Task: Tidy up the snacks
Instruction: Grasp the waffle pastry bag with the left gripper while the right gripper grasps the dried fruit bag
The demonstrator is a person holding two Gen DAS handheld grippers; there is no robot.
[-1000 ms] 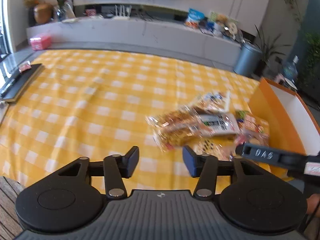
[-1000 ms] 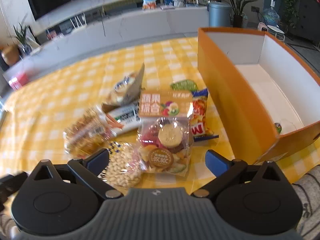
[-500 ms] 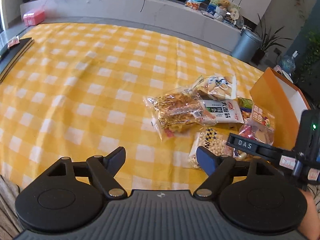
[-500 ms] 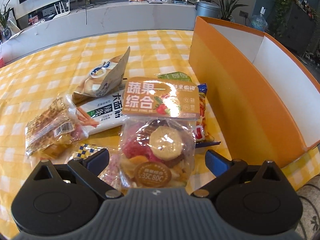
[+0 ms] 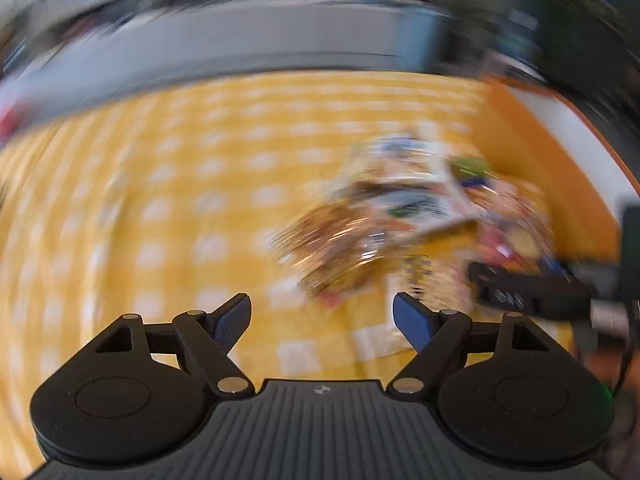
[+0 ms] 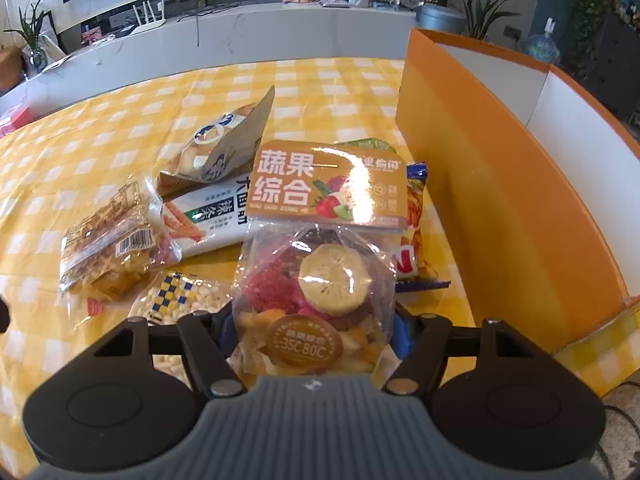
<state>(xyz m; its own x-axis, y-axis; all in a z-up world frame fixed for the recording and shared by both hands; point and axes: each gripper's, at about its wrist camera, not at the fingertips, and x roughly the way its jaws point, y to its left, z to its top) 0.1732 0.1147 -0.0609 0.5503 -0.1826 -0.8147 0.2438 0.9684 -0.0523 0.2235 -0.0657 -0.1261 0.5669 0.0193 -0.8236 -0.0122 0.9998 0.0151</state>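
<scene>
A clear bag of dried fruit (image 6: 320, 248) with an orange label lies at the front of a snack heap on the yellow checked tablecloth (image 6: 120, 132). My right gripper (image 6: 312, 332) straddles the bag's near end; its jaws are closing and the pads touch both sides of the bag. An orange box (image 6: 500, 200) with a white inside stands open just right of the heap. The left wrist view is heavily blurred. In it my left gripper (image 5: 322, 320) stands open with nothing between its fingers, short of the snack heap (image 5: 380, 232).
Around the fruit bag lie a waffle pack (image 6: 108, 248), a white strip-snack pack (image 6: 212, 216), a brown pouch (image 6: 224, 140), a bean pack (image 6: 180, 300) and a chip bag (image 6: 412, 216). A white counter (image 6: 240, 32) runs behind the table.
My right gripper sank toward the fruit bag and its fingers closed in from wide open onto the bag's sides. My left gripper opened wide and swung, blurring its view.
</scene>
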